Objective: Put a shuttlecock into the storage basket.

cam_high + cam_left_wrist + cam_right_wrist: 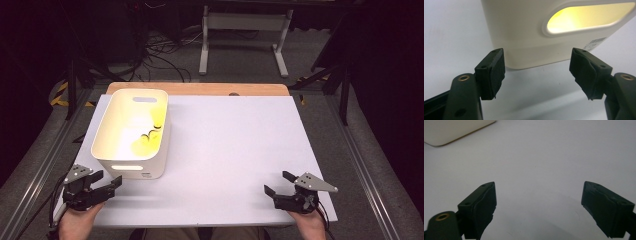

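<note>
A white plastic bin (131, 167) stands on the left of the white table sheet (230, 145), with yellow objects (144, 141) and something dark lying inside. My left gripper (109, 177) is held just in front of the bin's near wall, open and holding nothing. In the left gripper view its jaws (537, 67) frame the bin's lower wall (524, 32) and the glowing handle slot (589, 18). My right gripper (276, 182) is at the front right of the sheet, open over bare surface. In the right gripper view the jaws (539, 195) are spread wide, and a corner of the bin (449, 130) shows far off.
A wooden strip (200, 89) runs along the table's far edge. Beyond it on the floor are tangled cables (160, 55) and a white metal stand (245, 30). Metal rails run along both sides of the table.
</note>
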A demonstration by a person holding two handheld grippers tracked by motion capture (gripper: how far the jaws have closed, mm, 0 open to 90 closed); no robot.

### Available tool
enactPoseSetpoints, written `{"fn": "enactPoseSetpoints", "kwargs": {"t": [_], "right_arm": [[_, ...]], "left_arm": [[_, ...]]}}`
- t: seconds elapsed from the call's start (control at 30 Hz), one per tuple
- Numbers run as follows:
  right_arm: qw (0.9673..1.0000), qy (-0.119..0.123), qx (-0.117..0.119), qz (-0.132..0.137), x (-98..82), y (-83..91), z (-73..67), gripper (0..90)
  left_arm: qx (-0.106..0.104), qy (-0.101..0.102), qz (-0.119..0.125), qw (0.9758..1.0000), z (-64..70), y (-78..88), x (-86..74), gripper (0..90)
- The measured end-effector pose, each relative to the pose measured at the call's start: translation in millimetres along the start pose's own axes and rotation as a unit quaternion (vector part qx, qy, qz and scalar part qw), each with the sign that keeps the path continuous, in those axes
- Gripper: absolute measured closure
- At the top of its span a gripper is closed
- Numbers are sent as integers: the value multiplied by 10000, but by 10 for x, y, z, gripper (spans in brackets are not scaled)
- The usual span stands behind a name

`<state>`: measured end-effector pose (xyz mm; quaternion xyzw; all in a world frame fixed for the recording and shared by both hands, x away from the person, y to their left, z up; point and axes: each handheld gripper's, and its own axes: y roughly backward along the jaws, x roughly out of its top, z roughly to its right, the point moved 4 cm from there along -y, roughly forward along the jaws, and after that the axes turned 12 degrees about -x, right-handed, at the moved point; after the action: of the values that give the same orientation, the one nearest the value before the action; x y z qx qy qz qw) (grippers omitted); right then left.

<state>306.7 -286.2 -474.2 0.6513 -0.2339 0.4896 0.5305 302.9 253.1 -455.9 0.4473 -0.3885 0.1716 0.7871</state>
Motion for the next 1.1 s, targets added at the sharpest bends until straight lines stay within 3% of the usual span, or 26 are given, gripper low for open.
{"fn": "enactPoseSetpoints", "kwargs": {"t": [0.3, 0.87, 1.1], "right_arm": [[10000, 89, -18, -24, -4, 7, -24, 133], [9999, 86, 13, -77, -16, 6, -25, 132], [9999, 116, 56, -82, -20, -1, -28, 132]], "left_arm": [[-144, -26, 326, 9994, 9, -39, -47, 255], [-172, -133, 606, 9979, -29, -79, -128, 230], [-163, -168, 467, 9986, -33, -162, -165, 217]]}}
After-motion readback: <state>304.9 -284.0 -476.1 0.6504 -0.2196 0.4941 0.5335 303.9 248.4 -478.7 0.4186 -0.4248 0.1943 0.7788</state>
